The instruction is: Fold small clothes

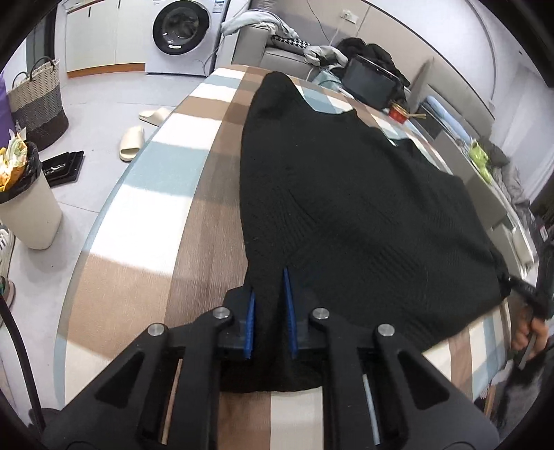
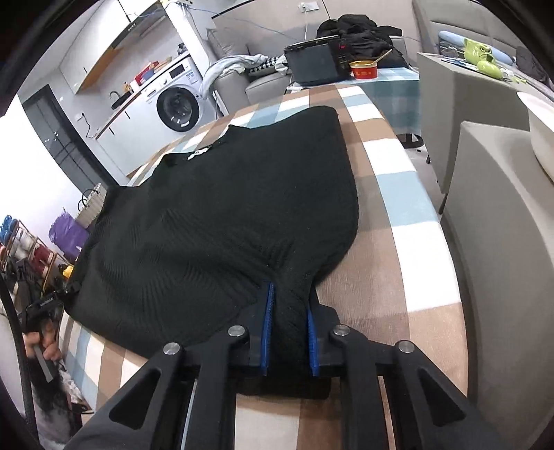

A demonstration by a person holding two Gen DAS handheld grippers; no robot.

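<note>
- left gripper (image 1: 269,287) low, pointing forward, blue pads (image 1: 251,322) pinched on black cloth.
- right gripper (image 2: 290,304) likewise clamped on cloth.
- hand (image 2: 43,341) at frame edge, apparently gripping a handle.

A lived-in home, front-loading washing machine (image 1: 181,29) under cabinets at top of frame, woven laundry basket (image 1: 36,104) and slippers (image 1: 131,142) on the left floor, grey sofa (image 1: 277,52) heaped with clothes, checked tablecloth (image 1: 166,194) in the centre

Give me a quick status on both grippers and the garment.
Left gripper and right gripper both shut on the black knit garment at its near corners. Garment spread flat on checked tablecloth. Nothing in the way.
</note>
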